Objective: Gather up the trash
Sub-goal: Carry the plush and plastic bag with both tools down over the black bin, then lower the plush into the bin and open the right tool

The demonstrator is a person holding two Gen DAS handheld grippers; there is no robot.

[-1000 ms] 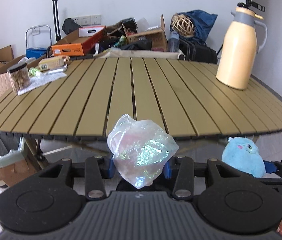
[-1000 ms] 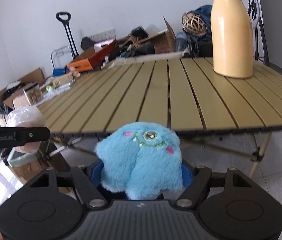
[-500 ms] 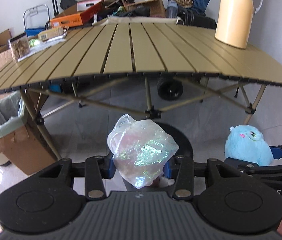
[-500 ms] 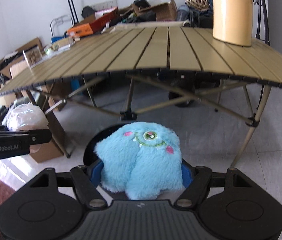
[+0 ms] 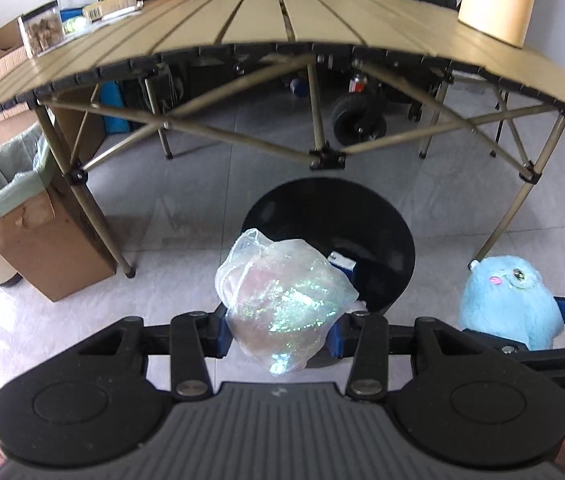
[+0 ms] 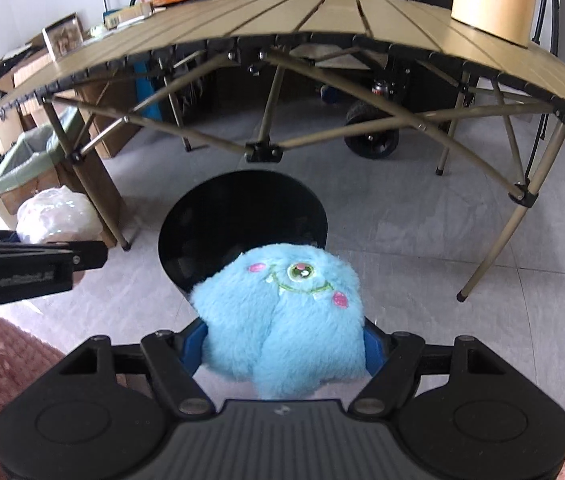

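My left gripper is shut on a crumpled iridescent plastic bag, held just above the near rim of a round black bin on the floor. A blue and white item lies inside the bin. My right gripper is shut on a blue plush toy, which hangs over the near edge of the same black bin. Each view shows the other hand's load at its side: the plush to the right, the bag to the left.
A slatted folding table stands behind the bin, its crossed legs close to the far rim. A cream jug stands on it. A cardboard box lined with a green bag sits at the left. A wheeled cart is under the table.
Both grippers have sunk and tipped downward with their loads. The view has gone from the tabletop to the floor, and the black bin has come up beneath them.
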